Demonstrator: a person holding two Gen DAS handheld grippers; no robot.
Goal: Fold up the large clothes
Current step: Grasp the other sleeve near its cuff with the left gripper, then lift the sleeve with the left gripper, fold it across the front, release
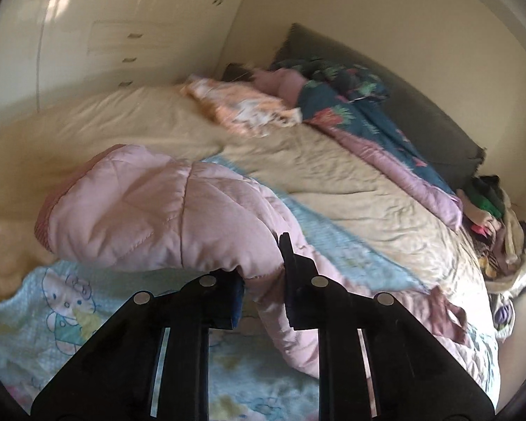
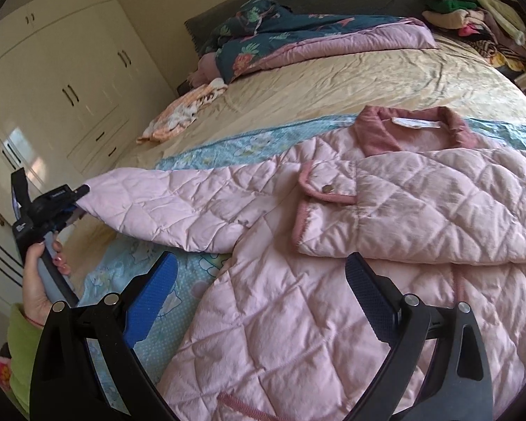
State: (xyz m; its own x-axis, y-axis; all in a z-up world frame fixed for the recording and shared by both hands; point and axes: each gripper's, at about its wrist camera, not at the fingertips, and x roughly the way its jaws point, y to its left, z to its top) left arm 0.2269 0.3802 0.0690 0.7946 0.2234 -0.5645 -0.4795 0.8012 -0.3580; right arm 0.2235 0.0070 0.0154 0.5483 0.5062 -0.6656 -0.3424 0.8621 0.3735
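Jacket [image 2: 333,245] spread on bed [image 2: 333,77], collar toward headboard. Left gripper [image 2: 75,198] pinched tight on sleeve end, lifted (probably to fold it across the chest); right gripper [image 2: 263,298] poised over hem, jaws wide, empty. Beyond collar: quilt [image 2: 298,38], clothes pile [image 2: 473,10], none in the way.

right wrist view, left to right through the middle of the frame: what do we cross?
Left gripper shut on the sleeve end → pink quilted sleeve → folded-over cuff with button → quilted jacket body.
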